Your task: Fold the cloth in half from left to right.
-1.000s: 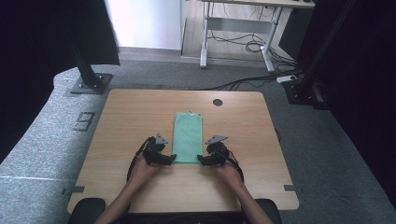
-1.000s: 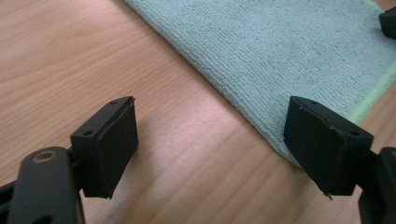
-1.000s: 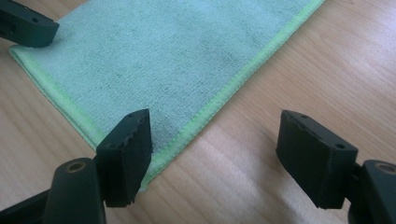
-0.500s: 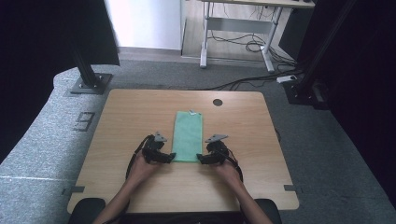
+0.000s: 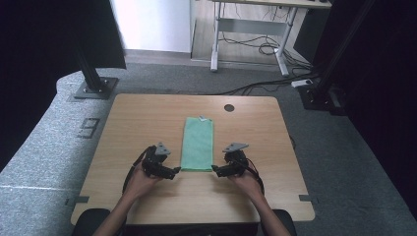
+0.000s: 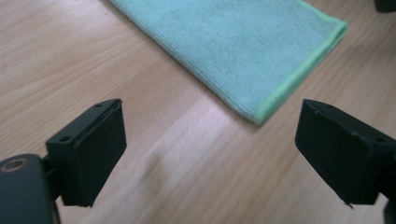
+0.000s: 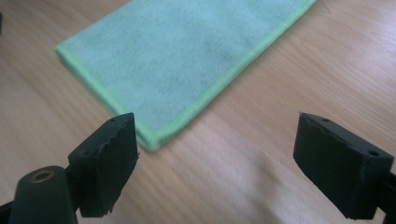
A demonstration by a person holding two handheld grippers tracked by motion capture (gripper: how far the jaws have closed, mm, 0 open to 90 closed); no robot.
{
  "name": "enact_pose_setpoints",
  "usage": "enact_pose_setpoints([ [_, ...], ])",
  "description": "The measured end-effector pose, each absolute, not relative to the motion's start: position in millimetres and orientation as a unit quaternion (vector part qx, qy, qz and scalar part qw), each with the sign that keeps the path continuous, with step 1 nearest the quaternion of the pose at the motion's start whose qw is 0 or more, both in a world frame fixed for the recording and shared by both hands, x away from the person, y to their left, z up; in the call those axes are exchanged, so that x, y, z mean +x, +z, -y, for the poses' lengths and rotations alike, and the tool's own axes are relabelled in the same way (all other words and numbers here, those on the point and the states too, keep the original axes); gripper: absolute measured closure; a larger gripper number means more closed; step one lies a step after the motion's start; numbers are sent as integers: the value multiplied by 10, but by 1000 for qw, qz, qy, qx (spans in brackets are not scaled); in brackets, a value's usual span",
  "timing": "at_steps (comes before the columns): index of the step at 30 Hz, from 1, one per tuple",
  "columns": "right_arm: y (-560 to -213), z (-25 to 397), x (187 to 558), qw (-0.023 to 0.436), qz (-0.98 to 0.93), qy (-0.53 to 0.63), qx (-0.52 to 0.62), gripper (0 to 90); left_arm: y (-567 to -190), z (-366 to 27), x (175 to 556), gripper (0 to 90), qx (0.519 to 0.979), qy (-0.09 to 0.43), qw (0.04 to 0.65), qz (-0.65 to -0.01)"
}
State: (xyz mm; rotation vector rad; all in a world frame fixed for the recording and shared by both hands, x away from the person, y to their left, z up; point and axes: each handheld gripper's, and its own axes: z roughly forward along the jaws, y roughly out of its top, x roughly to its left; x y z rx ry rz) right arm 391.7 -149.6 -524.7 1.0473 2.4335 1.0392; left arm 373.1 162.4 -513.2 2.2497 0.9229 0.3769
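Observation:
A green cloth (image 5: 198, 143), folded into a long strip, lies flat on the wooden table (image 5: 142, 118), running away from the person. My left gripper (image 5: 174, 170) sits just off the cloth's near left corner, open, with the cloth's corner (image 6: 259, 114) between and beyond its jaws. My right gripper (image 5: 216, 170) sits just off the near right corner, open as well, and the cloth's edge (image 7: 154, 139) lies close to its left jaw. Neither holds anything. A small white tag (image 5: 201, 117) shows at the cloth's far end.
A round cable hole (image 5: 229, 107) is in the table's far right part. Bare wood surrounds the cloth on both sides. Beyond the table are a black stand base (image 5: 93, 88), cables (image 5: 255, 49) on the floor and desk legs.
Both grippers have stayed close to the cloth's near corners, with barely any shift. The cloth lies as before.

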Motion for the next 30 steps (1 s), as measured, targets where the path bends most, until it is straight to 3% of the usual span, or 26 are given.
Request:
enact_pose_setpoints([
  [12, -5314, 1853, 3697, 156, -838, 351, 388, 0, -5320, -1844, 3561, 18, 862, 143, 314, -372],
  [30, -5531, 1914, 3700, 149, -837, 344, 397, 0, -5480, -1927, 3555, 0, 857, 137, 319, -380],
])
